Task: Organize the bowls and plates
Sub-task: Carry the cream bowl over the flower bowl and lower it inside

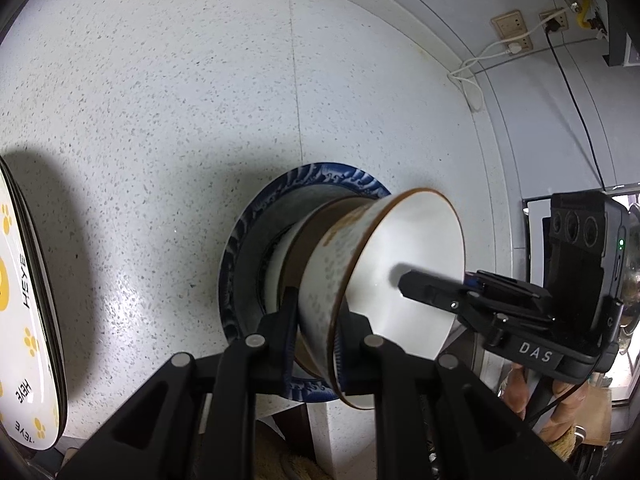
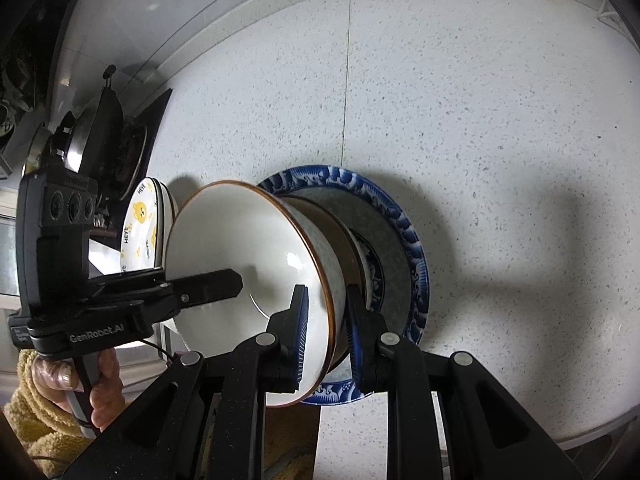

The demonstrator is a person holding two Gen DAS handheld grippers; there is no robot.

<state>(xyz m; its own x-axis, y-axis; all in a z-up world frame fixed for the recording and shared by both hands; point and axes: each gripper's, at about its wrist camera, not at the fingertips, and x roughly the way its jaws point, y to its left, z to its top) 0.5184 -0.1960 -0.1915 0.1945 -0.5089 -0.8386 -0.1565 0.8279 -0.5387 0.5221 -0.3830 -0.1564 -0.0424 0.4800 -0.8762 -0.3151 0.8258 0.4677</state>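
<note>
While you are looking through the left wrist view, your left gripper [image 1: 316,332] is pinching the near wall of a white bowl with a brown rim [image 1: 400,264], one finger inside and one outside. That bowl is sitting on a blue-patterned plate [image 1: 340,178] on the speckled countertop [image 1: 180,100]. Your right gripper [image 1: 404,282] is reaching into the bowl from the right side; whether it is gripping cannot be told here. A stack of paw-print plates marked HEYE [image 1: 28,312] is showing at the left edge.

Turning to the right wrist view, your right gripper [image 2: 326,332] is clamping the bowl's [image 2: 240,240] rim between its blue-padded fingers [image 2: 302,332]. Your left gripper [image 2: 236,282] is entering from the left, with your hand [image 2: 80,384] in a yellow fleece sleeve [image 2: 28,420] holding its handle. The blue plate [image 2: 400,216] is lying under the bowl, and the HEYE plates [image 2: 140,220] are sitting behind.
</note>
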